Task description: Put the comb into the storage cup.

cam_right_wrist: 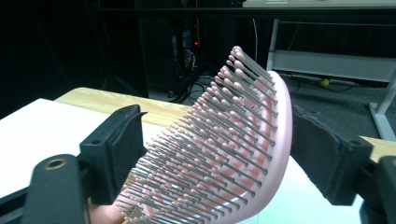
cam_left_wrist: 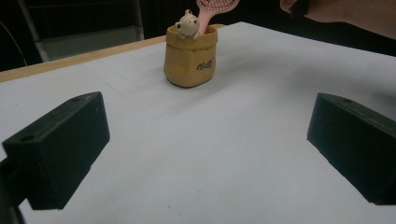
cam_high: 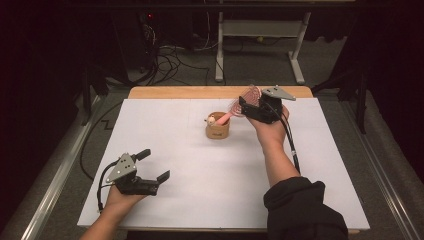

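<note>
One pink hairbrush (cam_high: 243,102) handle-down in the tan pouch (cam_high: 217,130), between the right gripper's (cam_right_wrist: 205,154) parted jaws; left gripper (cam_high: 154,165) agape.

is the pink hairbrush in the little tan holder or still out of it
In. The pink hairbrush has its handle end down inside the tan holder and leans out toward the right gripper, whose jaws flank its bristled head.

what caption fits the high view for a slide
Right gripper with jaws around a pink hairbrush whose handle stands in a small tan pouch; left gripper rests open.
</note>
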### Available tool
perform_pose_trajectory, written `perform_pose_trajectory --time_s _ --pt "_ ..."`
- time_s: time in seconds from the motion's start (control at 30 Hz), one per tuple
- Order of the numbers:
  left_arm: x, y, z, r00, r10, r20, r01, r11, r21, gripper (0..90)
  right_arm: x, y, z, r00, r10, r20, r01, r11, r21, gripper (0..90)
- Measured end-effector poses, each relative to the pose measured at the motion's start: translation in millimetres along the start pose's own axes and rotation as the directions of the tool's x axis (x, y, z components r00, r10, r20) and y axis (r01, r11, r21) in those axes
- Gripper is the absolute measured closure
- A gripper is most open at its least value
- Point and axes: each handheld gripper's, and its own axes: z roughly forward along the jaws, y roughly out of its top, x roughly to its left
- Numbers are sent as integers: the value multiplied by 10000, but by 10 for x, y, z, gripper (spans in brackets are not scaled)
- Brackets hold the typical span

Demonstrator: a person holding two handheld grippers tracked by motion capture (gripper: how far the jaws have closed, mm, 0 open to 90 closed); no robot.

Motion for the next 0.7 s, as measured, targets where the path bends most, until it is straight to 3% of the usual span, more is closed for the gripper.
perform_pose_trajectory --time_s 0.17,0.37,0.5,0.7 --pt "2 -1 2 10000 -14 -4 14 10000 1 0 10 16 -21 9998 -146 -127 144 9998 -97 138" --pt "2 -1 1 10000 3 -20 -3 10000 9 0 41 33 -54 9992 -178 -367 174 9998 -116 4" --pt "7 -3 1 10000 -9 -26 9 10000 8 0 79 50 -106 9981 -500 -362 495 9987 -159 4" --pt "19 -4 2 10000 -57 -48 57 10000 21 0 103 44 -210 9979 -517 -390 505 9983 -306 4"
